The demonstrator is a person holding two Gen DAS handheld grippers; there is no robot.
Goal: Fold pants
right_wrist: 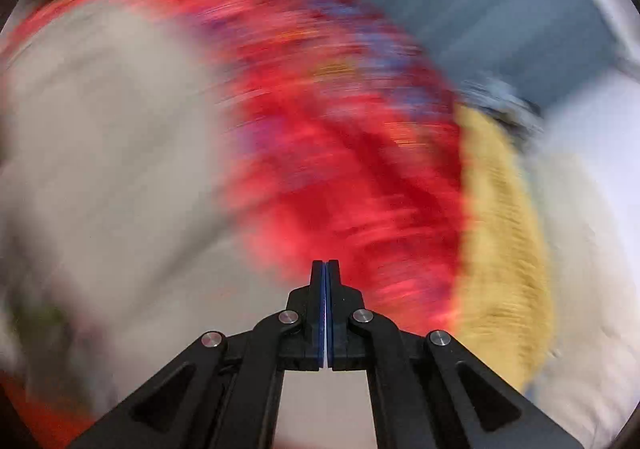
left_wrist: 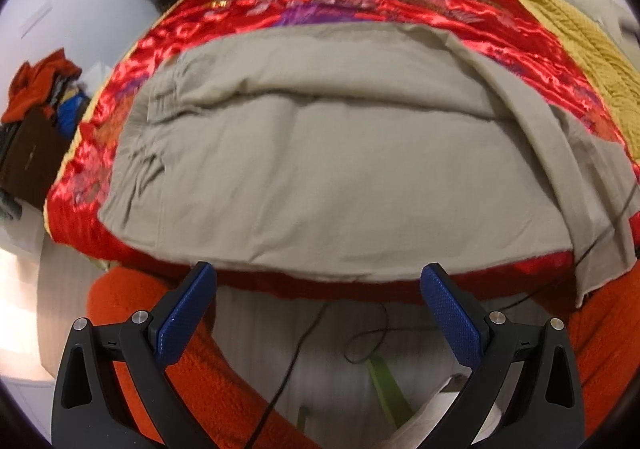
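A bed under a shiny red embroidered satin cover (left_wrist: 500, 37) carries the khaki cotton pants (left_wrist: 320, 177), spread flat with one leg trailing off the near edge. Soft, light and floppy, they are best pinched at a hem or waistband corner. The left claw (left_wrist: 318, 301) gapes empty just short of the pants' near edge; the right claw (right_wrist: 325, 313) is pressed closed on nothing.

No legible text or labels
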